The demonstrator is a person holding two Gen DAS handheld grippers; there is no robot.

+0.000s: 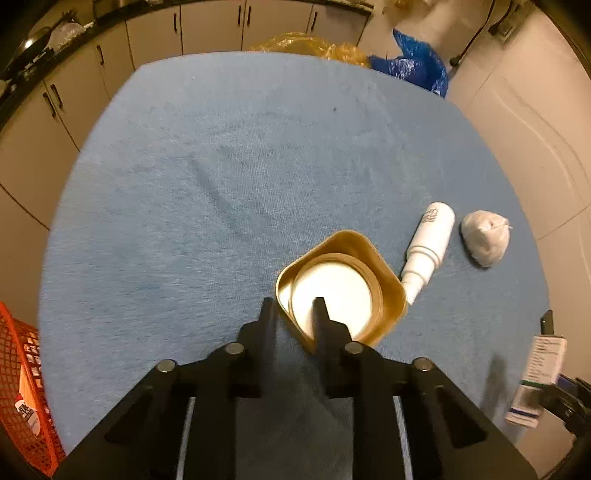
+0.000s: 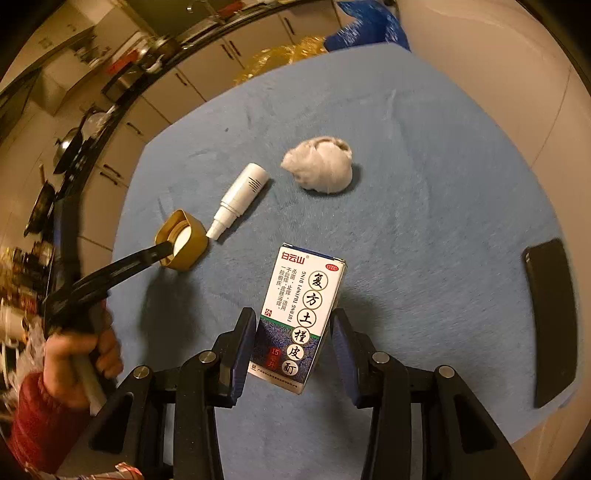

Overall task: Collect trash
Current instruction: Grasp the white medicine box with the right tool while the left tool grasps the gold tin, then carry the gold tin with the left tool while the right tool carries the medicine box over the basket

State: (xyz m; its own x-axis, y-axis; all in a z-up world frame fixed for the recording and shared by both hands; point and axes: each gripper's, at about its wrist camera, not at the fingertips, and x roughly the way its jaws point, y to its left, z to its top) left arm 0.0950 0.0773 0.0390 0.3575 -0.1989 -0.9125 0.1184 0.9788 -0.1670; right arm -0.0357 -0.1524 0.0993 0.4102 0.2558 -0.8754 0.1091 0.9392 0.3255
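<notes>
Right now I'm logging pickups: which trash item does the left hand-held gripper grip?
The gold cap: the left hand-held gripper pinches its wall. The white bottle and crumpled tissue lie untouched beside it.

A black phone (image 2: pixel 550 321) lies on the blue cloth (image 2: pixel 424 221) below cabinets (image 1: pixel 210 26).

A home kitchen: pale cabinets (image 1: pixel 155 33) under a dark counter (image 2: pixel 110 107) crowded with pans (image 2: pixel 66 147).
</notes>
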